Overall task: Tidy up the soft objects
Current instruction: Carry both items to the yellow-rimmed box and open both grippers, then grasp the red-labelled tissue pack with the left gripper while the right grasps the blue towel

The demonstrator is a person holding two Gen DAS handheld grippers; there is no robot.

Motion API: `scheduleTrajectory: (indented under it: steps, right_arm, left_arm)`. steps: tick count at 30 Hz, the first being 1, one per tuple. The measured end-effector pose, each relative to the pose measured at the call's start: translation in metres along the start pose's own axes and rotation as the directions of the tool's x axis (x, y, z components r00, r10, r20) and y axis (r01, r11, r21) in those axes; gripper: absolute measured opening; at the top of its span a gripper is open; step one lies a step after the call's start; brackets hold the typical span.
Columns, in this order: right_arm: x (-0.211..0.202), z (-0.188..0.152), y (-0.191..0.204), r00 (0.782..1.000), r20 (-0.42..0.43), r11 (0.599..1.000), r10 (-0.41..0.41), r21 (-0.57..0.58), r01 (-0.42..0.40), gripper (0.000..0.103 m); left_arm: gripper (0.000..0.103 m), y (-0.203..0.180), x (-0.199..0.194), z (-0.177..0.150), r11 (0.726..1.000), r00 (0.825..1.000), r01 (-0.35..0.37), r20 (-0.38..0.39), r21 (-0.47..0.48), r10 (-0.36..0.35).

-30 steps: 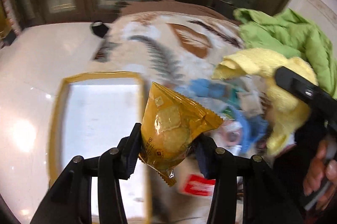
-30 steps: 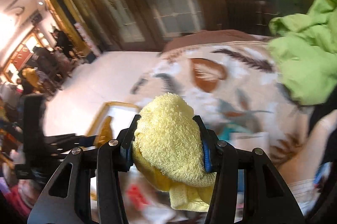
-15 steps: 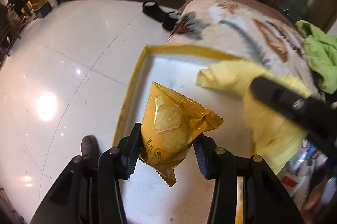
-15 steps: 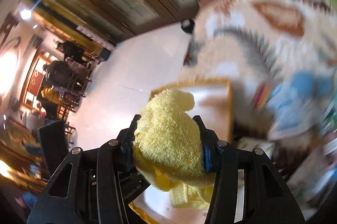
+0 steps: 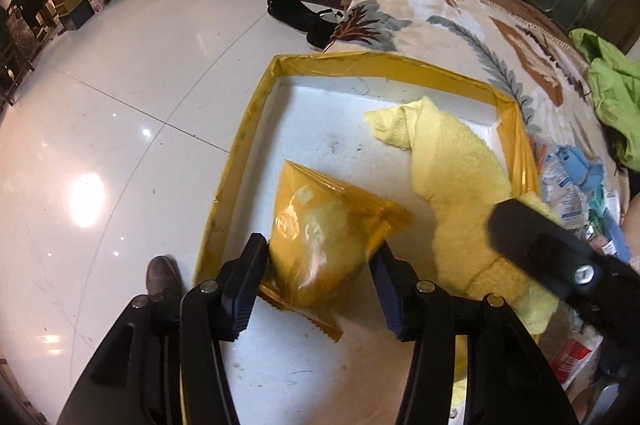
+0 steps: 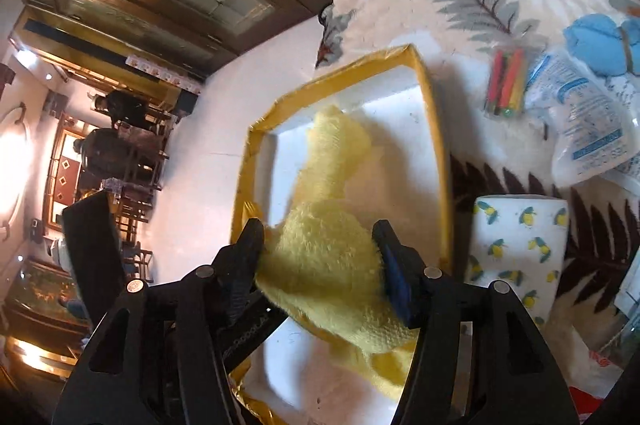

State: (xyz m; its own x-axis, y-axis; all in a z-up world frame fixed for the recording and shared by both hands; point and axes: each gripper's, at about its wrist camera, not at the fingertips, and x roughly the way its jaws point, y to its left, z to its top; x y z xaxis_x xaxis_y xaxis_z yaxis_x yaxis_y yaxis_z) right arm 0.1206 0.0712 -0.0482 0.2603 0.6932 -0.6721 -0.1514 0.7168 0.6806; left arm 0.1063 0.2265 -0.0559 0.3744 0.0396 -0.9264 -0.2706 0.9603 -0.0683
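Left wrist view: bed (image 5: 472, 25) with leaf-pattern blanket at right, white floor (image 5: 120, 105) at left, yellow-rimmed tray (image 5: 256, 113) between them against the bed edge. Tray judged the collection point. Within the tray: yellow towel (image 5: 452, 177) draped from the far right corner toward the near side, and orange snack bag (image 5: 324, 237) low over the white base, between the pads of the left gripper (image 5: 320, 273). Left jaws at middling width, just been opening; bag blurred, left pad at its side, small gap at the right pad, so grip judged released or nearly so. Right wrist view: right gripper (image 6: 320, 261) over the tray's near end, jaws likewise just been opening, towel bunched between the pads and touching both, far end already lying on the tray base. Two items thus judged delivered, release in progress, withdrawal not yet done. Outstanding on the bed beside the tray: green cloth (image 5: 612, 97) at far right, blue soft item (image 6: 604, 41), clear plastic packets (image 6: 588, 129), lemon-print roll (image 6: 520, 257), small pack of coloured sticks (image 6: 506, 81). Task judged at an early stage, most items unsorted. Dark shoes (image 5: 304, 17) on the floor beyond the tray, brown shoe toe (image 5: 162, 277) near its left edge; neither counted.
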Motion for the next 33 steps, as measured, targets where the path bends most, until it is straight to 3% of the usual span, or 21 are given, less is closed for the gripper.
scheduleTrajectory:
  steps: [4,6,10,13,16,18,22,26,33]
  right_arm:
    - [-0.021,0.005,0.001,0.998,0.057,0.999,0.027,-0.034,-0.026,0.057]
    - [-0.022,0.007,0.001,0.997,0.04,0.998,0.065,-0.028,-0.064,0.061]
    - [-0.027,0.006,0.002,0.995,0.033,0.996,0.091,-0.007,-0.091,0.061]
    - [-0.031,0.004,0.0,0.991,0.045,0.992,0.126,-0.008,-0.125,0.07]
    - [-0.024,0.003,0.001,0.993,-0.032,0.994,0.112,0.006,-0.112,0.071]
    - [-0.033,0.002,0.006,0.987,0.0,0.987,0.158,-0.006,-0.158,0.071]
    - [-0.038,0.002,0.018,0.995,-0.013,0.992,0.099,-0.071,-0.1,0.071]
    - [-0.061,0.001,0.012,0.994,0.015,0.991,0.104,-0.088,-0.102,0.071]
    - [-0.137,0.0,-0.044,0.998,0.068,0.991,-0.01,-0.135,0.019,0.071]
  left_arm:
    - [0.059,-0.002,-0.016,0.003,1.0,0.998,-0.012,0.066,-0.005,0.012]
    - [0.073,-0.002,-0.022,0.005,1.0,0.994,-0.026,0.102,-0.004,0.027]
    - [0.073,0.0,-0.026,0.006,0.996,0.99,-0.084,0.115,0.007,0.083]
    - [0.073,0.006,-0.027,0.005,0.999,0.994,-0.054,0.1,-0.007,0.055]
    - [0.073,0.008,-0.031,0.004,0.998,0.992,-0.061,0.108,-0.013,0.062]
    - [0.073,0.007,-0.033,0.003,0.997,0.991,-0.072,0.116,-0.006,0.072]
    - [0.073,0.003,-0.041,0.0,0.998,0.99,-0.067,0.122,0.0,0.067]
    - [0.073,-0.009,-0.052,-0.003,0.998,0.989,-0.049,0.138,0.026,0.045]
    - [0.073,-0.063,-0.063,-0.019,0.991,0.992,0.075,0.096,0.107,-0.085]
